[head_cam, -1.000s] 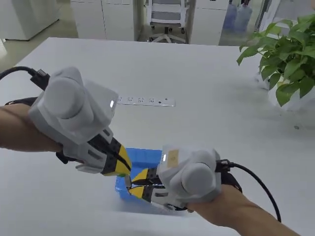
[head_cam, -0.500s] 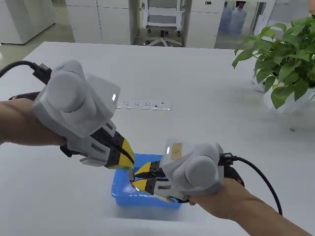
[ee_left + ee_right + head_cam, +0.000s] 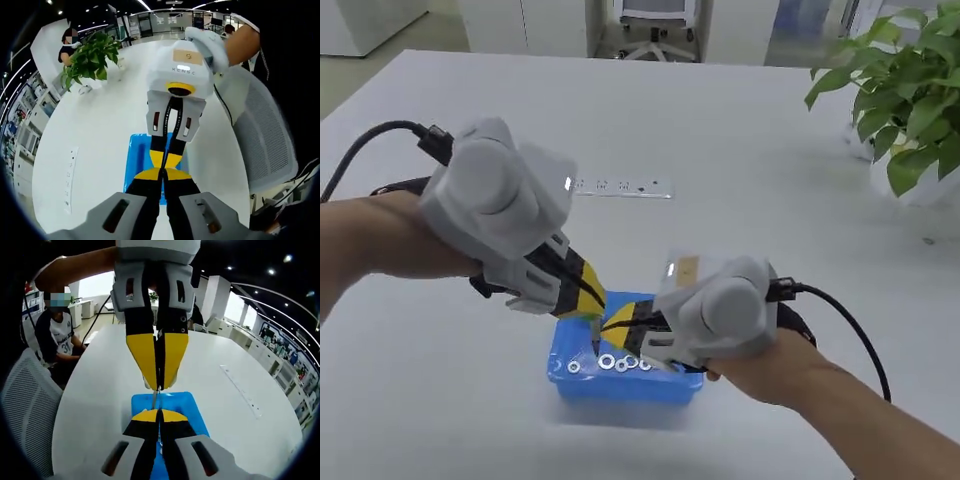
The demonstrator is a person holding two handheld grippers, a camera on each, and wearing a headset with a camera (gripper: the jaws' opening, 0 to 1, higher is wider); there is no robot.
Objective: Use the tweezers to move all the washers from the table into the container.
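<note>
Both grippers stand farther toward the rear of the blue container [image 3: 620,388] than a second ago, and its front part, formerly covered by them, is exposed. Head view: the left gripper [image 3: 595,308] reaches in from the left of the container and the right gripper [image 3: 612,325] from its right; their yellow jaw tips meet above the container's rear left part. A row of washers [image 3: 620,362] lies inside the container, along its front wall. The container rests on the white table [image 3: 770,200]. A white power strip [image 3: 620,187] lies on the table beyond the container, well apart from it, and a potted plant [image 3: 910,90] stands far beyond it to the right.

Right gripper view: the left gripper's jaws are clenched on the tweezers [image 3: 155,397], a thin metal strip that projects from their tips over the container's blue floor. The right gripper's jaws are pressed together, and the free end of the tweezers reaches their tips; whether they also pinch the tweezers cannot be told.

Left gripper view: the two pairs of yellow jaws meet tip to tip above the container, each pair closed. The tweezers cannot be made out between them.
</note>
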